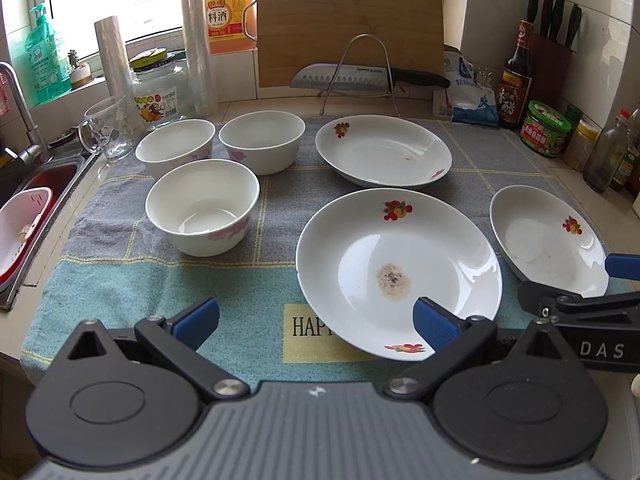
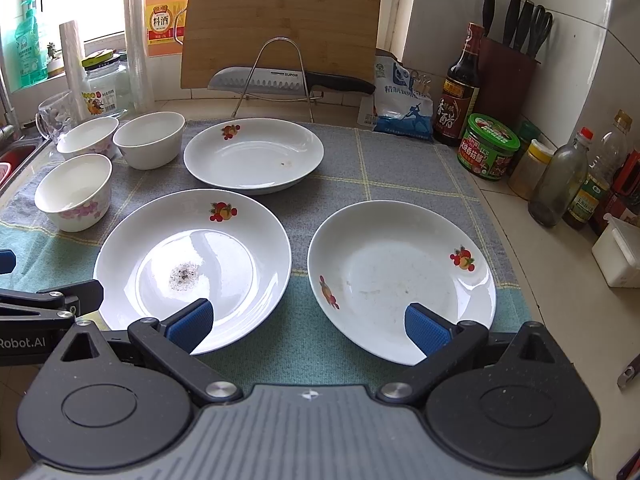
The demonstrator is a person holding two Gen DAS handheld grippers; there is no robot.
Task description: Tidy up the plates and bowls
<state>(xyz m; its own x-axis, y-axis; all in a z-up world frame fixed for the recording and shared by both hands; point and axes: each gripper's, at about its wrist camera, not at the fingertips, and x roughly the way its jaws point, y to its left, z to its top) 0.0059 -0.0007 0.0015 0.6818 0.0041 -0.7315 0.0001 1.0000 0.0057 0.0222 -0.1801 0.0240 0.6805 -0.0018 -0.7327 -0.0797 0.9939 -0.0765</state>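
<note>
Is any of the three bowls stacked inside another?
No: the three bowls each stand alone on the towel, side by side, none nested.

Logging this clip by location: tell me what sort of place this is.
A home kitchen counter, most likely. A sink sits at the left edge, a knife block and sauce bottles line the tiled wall, and a cutting board leans behind a towel spread with plates and bowls.
</note>
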